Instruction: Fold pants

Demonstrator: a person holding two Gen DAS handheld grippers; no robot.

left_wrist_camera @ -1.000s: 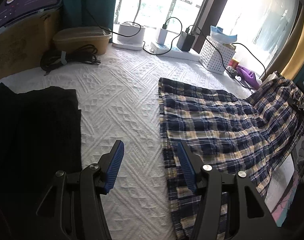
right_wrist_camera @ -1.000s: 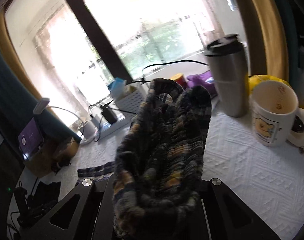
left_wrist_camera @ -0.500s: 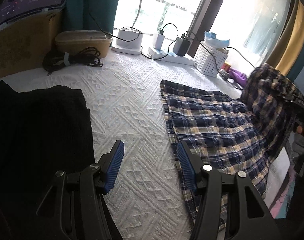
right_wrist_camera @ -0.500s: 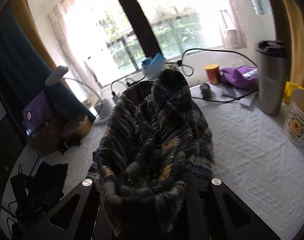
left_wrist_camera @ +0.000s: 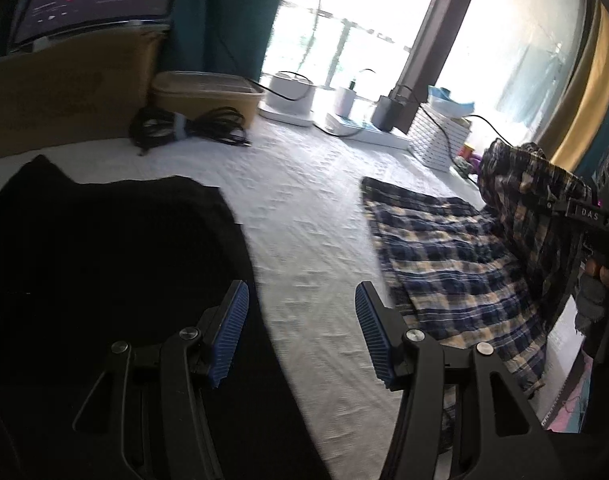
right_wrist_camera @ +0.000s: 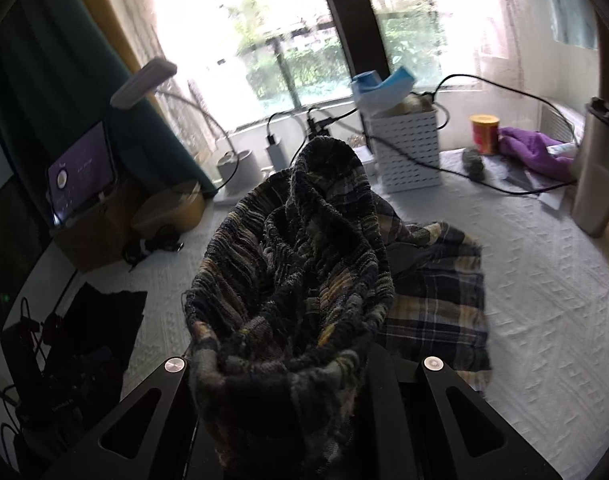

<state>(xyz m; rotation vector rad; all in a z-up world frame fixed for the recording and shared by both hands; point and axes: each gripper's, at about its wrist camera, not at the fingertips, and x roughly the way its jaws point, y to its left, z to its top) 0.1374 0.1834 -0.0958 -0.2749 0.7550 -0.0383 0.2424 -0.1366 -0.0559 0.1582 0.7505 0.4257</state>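
Note:
Plaid pants [left_wrist_camera: 444, 256] in navy and cream lie on the white textured table cover [left_wrist_camera: 304, 208]. My right gripper [right_wrist_camera: 288, 392] is shut on their bunched waistband [right_wrist_camera: 296, 264] and holds it up above the cloth lying flat; from the left wrist view it shows at the right edge [left_wrist_camera: 576, 208]. My left gripper [left_wrist_camera: 300, 332] is open and empty, low over the cover, between the plaid pants and a black garment [left_wrist_camera: 104, 260].
A cardboard box with a tablet [left_wrist_camera: 84, 12], a tan container [left_wrist_camera: 208, 92], coiled cables [left_wrist_camera: 188, 128], chargers and a power strip [left_wrist_camera: 364, 128] line the back. A white perforated basket [right_wrist_camera: 408, 148], a steel tumbler [right_wrist_camera: 596, 168] and a purple cloth [right_wrist_camera: 536, 152] stand at the right.
My right gripper has carried the waistband leftward over the pants, so the cloth doubles over. My left gripper has drifted left, away from the pants' edge, still open.

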